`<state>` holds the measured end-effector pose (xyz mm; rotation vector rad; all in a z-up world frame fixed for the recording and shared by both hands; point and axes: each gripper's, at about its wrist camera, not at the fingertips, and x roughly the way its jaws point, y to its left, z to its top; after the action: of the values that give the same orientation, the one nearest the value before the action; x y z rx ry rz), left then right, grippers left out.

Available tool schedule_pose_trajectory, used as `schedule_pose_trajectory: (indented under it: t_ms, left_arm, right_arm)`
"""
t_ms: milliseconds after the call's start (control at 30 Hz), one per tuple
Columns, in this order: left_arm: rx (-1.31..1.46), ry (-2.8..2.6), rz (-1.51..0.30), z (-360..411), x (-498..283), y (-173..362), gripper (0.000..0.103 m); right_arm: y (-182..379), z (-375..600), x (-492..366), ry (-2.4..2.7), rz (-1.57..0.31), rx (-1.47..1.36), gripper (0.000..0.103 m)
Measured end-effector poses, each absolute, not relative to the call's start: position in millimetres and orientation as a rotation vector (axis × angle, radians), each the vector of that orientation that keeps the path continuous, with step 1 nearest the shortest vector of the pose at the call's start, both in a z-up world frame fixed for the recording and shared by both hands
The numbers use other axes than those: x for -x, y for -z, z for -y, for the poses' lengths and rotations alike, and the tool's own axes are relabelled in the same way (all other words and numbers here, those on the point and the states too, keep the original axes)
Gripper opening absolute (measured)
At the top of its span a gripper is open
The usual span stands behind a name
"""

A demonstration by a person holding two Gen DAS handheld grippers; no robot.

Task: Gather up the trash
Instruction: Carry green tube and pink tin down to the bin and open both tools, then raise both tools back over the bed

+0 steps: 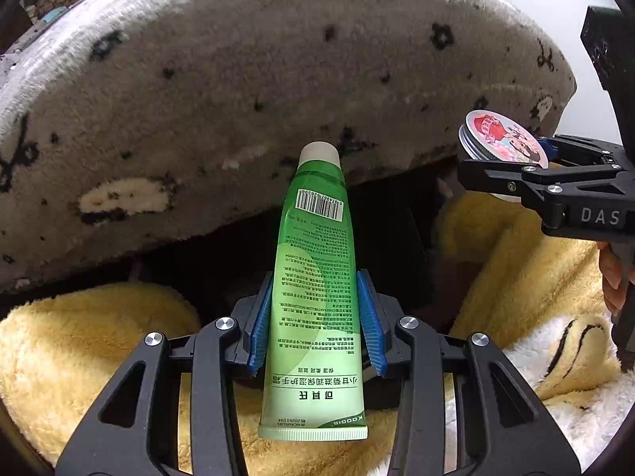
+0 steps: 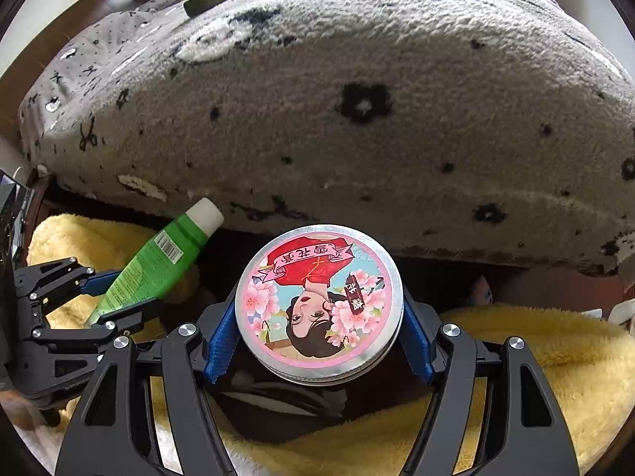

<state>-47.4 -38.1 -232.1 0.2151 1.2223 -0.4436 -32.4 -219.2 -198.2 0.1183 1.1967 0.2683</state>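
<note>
My left gripper (image 1: 315,317) is shut on a green hand-cream tube (image 1: 315,261) with a white cap, held pointing forward above a yellow plush blanket (image 1: 79,349). The tube and left gripper also show in the right wrist view, tube (image 2: 158,261), gripper (image 2: 107,297), at the left. My right gripper (image 2: 317,313) is shut on a round metal tin (image 2: 317,301) with a pink flowered lid showing a woman's face. In the left wrist view the tin (image 1: 500,139) and the right gripper (image 1: 504,166) are at the right edge.
A large grey fleece cushion with dark flower marks (image 2: 357,119) fills the space ahead, with a dark gap (image 1: 278,246) beneath it. Several small items, among them a dark flat box (image 2: 210,0), lie on top at the far edge. Yellow plush (image 2: 535,357) lies below.
</note>
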Motion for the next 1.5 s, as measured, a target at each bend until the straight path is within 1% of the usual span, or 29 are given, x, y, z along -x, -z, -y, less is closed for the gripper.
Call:
schedule_pose_trajectory:
  t_ms: [400, 567, 600, 667, 733, 767, 833, 900, 1033, 1067, 1200, 1300, 1333, 1500]
  left_arm:
    - [-0.181, 0.489, -1.408, 51, 20, 290, 0.038]
    - [-0.167, 0.496, -1.421, 53, 15, 298, 0.038]
    - [-0.161, 0.499, -1.420, 52, 13, 298, 0.036]
    - [-0.159, 0.499, -1.418, 50, 9, 296, 0.039]
    - [-0.164, 0.494, -1.416, 49, 6, 294, 0.048]
    - [-0.169, 0.488, -1.414, 49, 5, 293, 0.049]
    - [-0.168, 0.480, -1.409, 47, 3, 291, 0.051]
    - [-0.162, 0.469, -1.404, 43, 1, 287, 0.052]
    - [-0.156, 0.456, -1.378, 33, -2, 275, 0.059]
    - [-0.154, 0.452, -1.370, 33, -1, 271, 0.060]
    - [-0.149, 0.432, -1.321, 27, -6, 251, 0.070]
    - [-0.146, 0.419, -1.278, 20, -8, 236, 0.076]
    - [-0.142, 0.414, -1.262, 18, -8, 229, 0.079]
    - [-0.139, 0.378, -1.166, 9, -14, 194, 0.088]
  right_arm:
    - [250, 207, 15, -0.286, -1.366, -0.166, 0.070]
    - [265, 208, 4, -0.286, -1.408, -0.214, 0.071]
    - [267, 206, 3, -0.284, -1.413, -0.215, 0.071]
    - [269, 202, 3, -0.290, -1.423, -0.210, 0.071]
    - [270, 199, 2, -0.293, -1.423, -0.210, 0.073]
    - [269, 200, 2, -0.288, -1.419, -0.217, 0.078]
    - [268, 201, 0, -0.276, -1.407, -0.222, 0.082]
    - [264, 202, -1, -0.267, -1.390, -0.223, 0.082]
    - [255, 209, -2, -0.252, -1.355, -0.228, 0.086]
    - [251, 211, -2, -0.248, -1.345, -0.229, 0.088]
    - [233, 216, -2, -0.232, -1.294, -0.225, 0.092]
    - [217, 223, -2, -0.220, -1.250, -0.227, 0.094]
    - [211, 226, -2, -0.216, -1.234, -0.224, 0.094]
    - [179, 241, -7, -0.191, -1.149, -0.225, 0.096]
